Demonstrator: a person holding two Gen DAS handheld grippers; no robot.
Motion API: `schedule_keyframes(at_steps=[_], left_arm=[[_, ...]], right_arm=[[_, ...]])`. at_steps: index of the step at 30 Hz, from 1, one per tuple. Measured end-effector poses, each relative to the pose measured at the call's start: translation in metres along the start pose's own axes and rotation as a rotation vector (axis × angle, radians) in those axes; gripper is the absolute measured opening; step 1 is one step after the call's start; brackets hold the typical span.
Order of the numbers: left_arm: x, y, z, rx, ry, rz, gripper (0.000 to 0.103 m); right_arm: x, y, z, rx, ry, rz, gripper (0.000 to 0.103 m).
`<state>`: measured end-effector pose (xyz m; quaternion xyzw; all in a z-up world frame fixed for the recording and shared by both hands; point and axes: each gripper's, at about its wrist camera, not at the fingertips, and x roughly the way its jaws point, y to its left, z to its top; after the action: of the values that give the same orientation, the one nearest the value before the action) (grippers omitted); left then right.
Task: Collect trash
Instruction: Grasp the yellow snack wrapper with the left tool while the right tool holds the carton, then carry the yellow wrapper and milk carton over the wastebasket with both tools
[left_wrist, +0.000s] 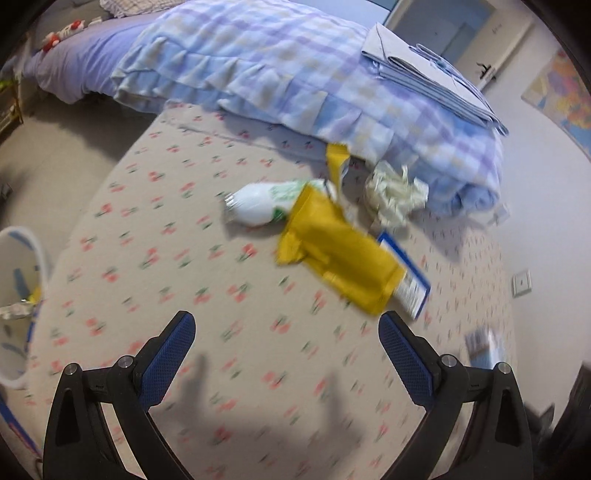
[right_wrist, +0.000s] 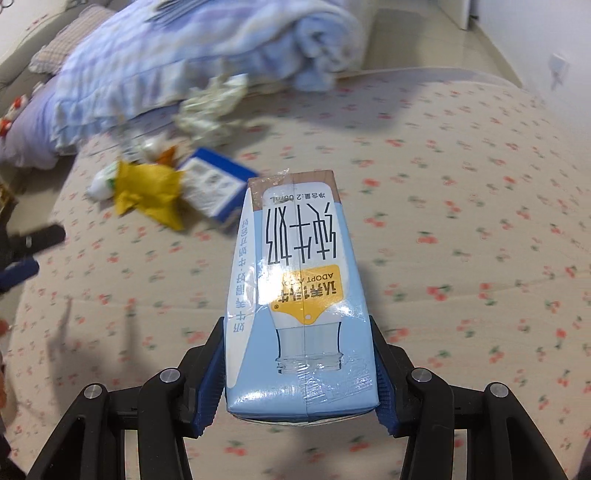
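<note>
My right gripper (right_wrist: 297, 332) is shut on a light blue milk carton (right_wrist: 299, 280), its pads pressed on both sides near the base, and holds it above the cherry-print bed sheet (right_wrist: 461, 184). My left gripper (left_wrist: 287, 321) hangs open over the sheet with nothing between its fingers. Ahead of it lie a yellow wrapper (left_wrist: 332, 251), a white plastic bottle (left_wrist: 258, 203), a flat blue and white box (left_wrist: 410, 280) and a wad of crumpled paper (left_wrist: 395, 195). The right wrist view shows the same wrapper (right_wrist: 151, 192), box (right_wrist: 214, 184) and paper wad (right_wrist: 210, 107) at upper left.
A white bin (left_wrist: 18, 280) with some trash inside stands at the bed's left edge. A rolled blue checked blanket (left_wrist: 295, 74) covers the far half of the bed, with folded cloth (left_wrist: 424, 74) on top. A wall (left_wrist: 546, 221) runs along the right.
</note>
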<state>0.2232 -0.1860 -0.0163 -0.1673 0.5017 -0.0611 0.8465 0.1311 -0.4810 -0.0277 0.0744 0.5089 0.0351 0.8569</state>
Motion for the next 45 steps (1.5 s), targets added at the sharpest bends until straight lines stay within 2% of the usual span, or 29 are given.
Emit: schedule_keyframes(at_steps=[3, 10, 14, 16, 17, 18, 21, 23, 31, 36, 45], left_arm=[[0.020, -0.014, 0.011, -0.026, -0.011, -0.015, 0.098], [0.065, -0.034, 0.024, -0.078, -0.022, -0.034, 0.083], [0.083, -0.039, 0.022, -0.080, 0.003, -0.029, 0.068], [0.083, -0.039, 0.020, -0.076, -0.009, -0.039, 0.059], [0.082, -0.039, 0.019, -0.061, -0.012, -0.047, 0.051], [0.080, -0.040, 0.017, -0.045, -0.012, -0.051, 0.037], [0.075, -0.040, 0.013, 0.006, -0.005, -0.049, 0.024], [0.070, -0.039, 0.009, 0.040, 0.000, -0.053, 0.019], [0.038, -0.022, -0.008, 0.148, 0.014, -0.054, 0.017], [0.001, -0.002, -0.017, 0.201, 0.007, -0.048, 0.017], [-0.045, 0.039, -0.035, 0.212, -0.022, -0.057, 0.017]], right_arm=[[0.006, -0.014, 0.000, 0.011, 0.011, -0.003, 0.058], [0.005, -0.035, -0.004, 0.027, 0.008, 0.005, 0.058], [0.010, -0.040, -0.007, 0.038, 0.028, 0.014, 0.058], [0.010, -0.041, -0.007, 0.035, 0.029, 0.014, 0.058], [0.010, -0.042, -0.006, 0.036, 0.027, 0.014, 0.058], [0.009, -0.042, -0.006, 0.038, 0.025, 0.014, 0.058], [0.007, -0.043, -0.005, 0.045, 0.019, 0.015, 0.058], [0.006, -0.041, -0.005, 0.045, 0.016, 0.016, 0.058], [-0.003, -0.027, -0.006, 0.035, 0.000, 0.041, 0.058], [-0.010, -0.011, -0.006, 0.029, -0.014, 0.064, 0.058], [-0.019, 0.032, -0.001, -0.012, -0.037, 0.106, 0.058]])
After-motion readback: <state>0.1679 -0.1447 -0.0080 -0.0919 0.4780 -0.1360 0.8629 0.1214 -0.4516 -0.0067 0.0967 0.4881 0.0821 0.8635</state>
